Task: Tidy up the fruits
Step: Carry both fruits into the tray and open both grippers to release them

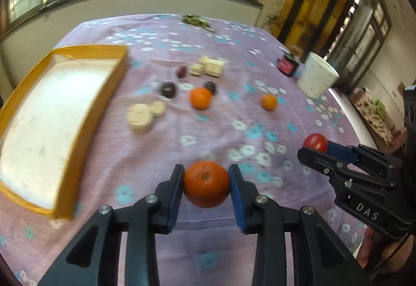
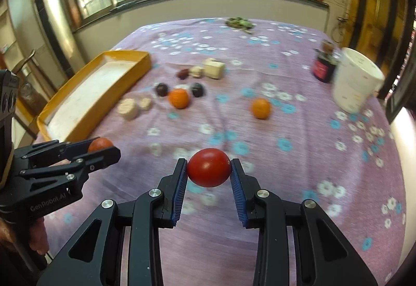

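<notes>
With both fruits clamped clear of the cloth, your left gripper pinches the round orange mandarin, your right gripper the glossy red tomato, ready for the shallow yellow tray at ten o'clock.

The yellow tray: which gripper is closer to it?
The left gripper. Shut on an orange, it sits just beside the yellow tray's near corner. The right gripper, shut on a red tomato, is farther out, beyond the left one.
</notes>
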`<state>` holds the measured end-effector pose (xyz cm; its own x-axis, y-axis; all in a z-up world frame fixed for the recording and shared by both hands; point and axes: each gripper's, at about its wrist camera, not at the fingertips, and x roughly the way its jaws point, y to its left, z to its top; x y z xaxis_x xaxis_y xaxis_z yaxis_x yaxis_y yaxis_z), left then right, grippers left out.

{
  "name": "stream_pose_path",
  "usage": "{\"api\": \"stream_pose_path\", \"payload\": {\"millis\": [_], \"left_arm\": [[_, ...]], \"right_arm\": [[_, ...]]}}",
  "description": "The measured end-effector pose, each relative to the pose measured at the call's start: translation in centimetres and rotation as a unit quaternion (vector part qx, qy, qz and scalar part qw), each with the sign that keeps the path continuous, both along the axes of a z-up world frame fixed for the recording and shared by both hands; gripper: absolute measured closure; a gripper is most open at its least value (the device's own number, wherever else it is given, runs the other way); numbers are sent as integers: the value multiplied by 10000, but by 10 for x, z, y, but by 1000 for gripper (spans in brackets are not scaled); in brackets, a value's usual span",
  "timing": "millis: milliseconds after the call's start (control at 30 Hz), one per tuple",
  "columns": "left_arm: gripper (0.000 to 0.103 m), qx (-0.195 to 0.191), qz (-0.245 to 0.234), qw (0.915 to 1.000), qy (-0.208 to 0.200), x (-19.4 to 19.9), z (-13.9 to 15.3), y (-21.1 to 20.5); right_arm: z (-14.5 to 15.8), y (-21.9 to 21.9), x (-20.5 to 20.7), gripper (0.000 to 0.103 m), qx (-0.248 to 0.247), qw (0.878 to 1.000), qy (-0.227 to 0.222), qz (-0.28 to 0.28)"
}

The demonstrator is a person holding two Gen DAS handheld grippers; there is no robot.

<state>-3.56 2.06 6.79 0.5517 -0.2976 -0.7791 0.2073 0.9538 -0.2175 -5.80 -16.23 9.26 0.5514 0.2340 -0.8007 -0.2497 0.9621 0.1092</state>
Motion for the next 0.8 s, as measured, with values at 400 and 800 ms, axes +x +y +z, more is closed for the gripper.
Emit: {"api": "stream_pose_path", "payload": {"millis": [400,800], "left_arm": [[66,-171,901,9958,-43,10,10,115],[66,189,1241,9920,114,107,4,196]], "right_arm": [[7,126,38,71,216,9954,149,918],[2,225,132,71,491,9928,429,1007]]}}
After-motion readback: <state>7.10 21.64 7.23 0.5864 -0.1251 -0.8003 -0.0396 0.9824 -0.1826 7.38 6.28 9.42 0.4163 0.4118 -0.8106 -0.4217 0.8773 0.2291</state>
